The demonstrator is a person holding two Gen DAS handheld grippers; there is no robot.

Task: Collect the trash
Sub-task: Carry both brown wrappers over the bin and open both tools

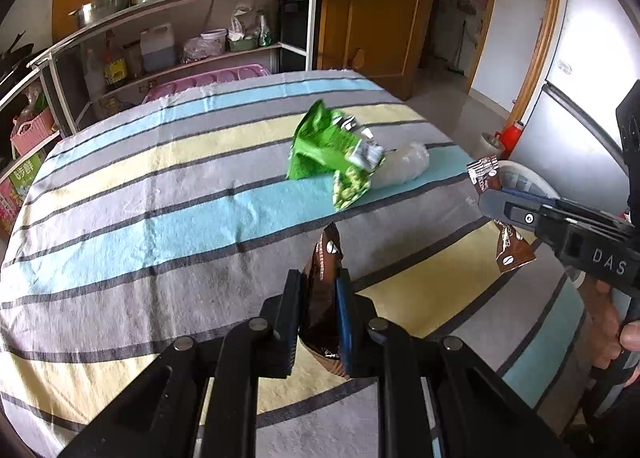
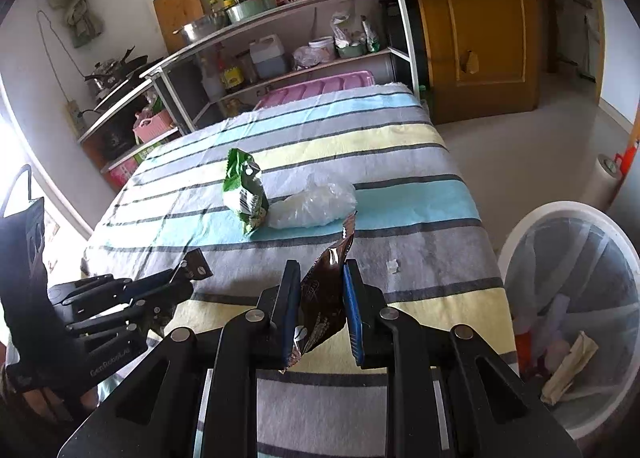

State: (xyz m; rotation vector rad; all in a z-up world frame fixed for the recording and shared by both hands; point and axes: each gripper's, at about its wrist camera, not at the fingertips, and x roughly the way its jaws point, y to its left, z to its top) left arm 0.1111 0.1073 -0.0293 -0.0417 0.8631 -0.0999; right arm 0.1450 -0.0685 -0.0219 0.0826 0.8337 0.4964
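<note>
My left gripper [image 1: 318, 282] is shut on a brown coffee sachet [image 1: 322, 298], held above the striped tablecloth [image 1: 140, 225]. My right gripper [image 2: 322, 272] is shut on a second brown sachet [image 2: 324, 298]; in the left wrist view that gripper [image 1: 490, 203] shows at the right with the sachet [image 1: 512, 254] hanging from it. A green snack bag [image 1: 328, 149] and a crumpled clear plastic bag [image 1: 402, 167] lie mid-table; they also show in the right wrist view, the green bag [image 2: 244, 193] left of the plastic bag [image 2: 316, 201]. A white trash bin [image 2: 520, 242] with a liner stands at the table's right edge.
A small white scrap [image 2: 393, 266] lies on the cloth near the bin. Metal shelves [image 2: 280, 9] with pots, bottles and jars stand behind the table. A wooden door [image 2: 484, 17] is at the back right. The left gripper [image 2: 192, 272] shows at the left.
</note>
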